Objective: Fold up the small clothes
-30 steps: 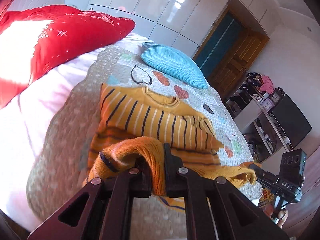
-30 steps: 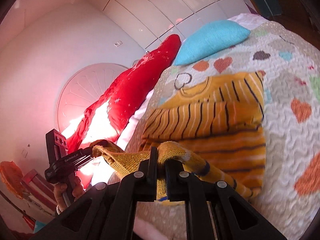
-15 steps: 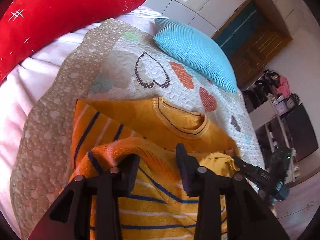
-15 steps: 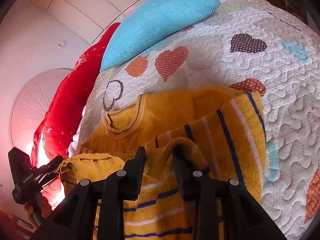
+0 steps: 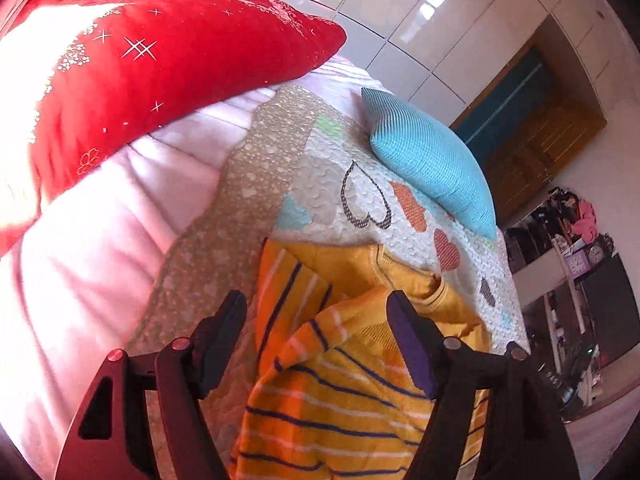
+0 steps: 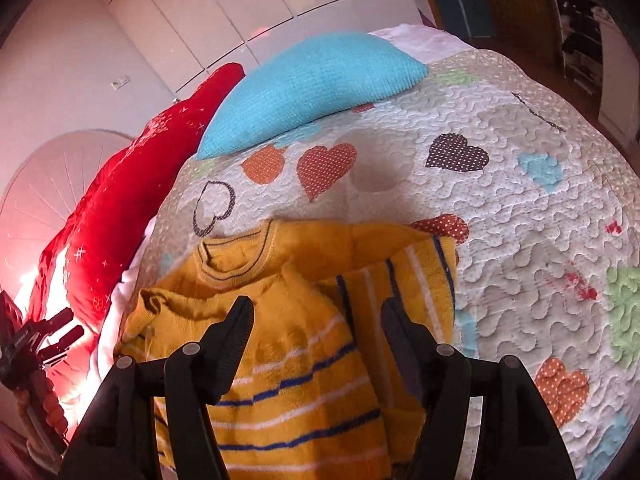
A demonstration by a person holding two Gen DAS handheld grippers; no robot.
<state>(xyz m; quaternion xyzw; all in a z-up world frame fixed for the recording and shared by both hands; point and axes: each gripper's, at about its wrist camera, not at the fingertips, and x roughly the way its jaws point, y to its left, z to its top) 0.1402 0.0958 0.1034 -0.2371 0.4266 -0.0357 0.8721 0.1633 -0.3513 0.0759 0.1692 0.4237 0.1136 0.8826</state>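
Quilt (image 6: 500, 216) bears folded sweater (image 6: 304, 364), both tools agape.

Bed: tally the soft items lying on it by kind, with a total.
Sweater: 1, the yellow striped sweater
Pillows: 2, the blue pillow and the red pillow
Quilt: 1, the heart quilt
Total: 4
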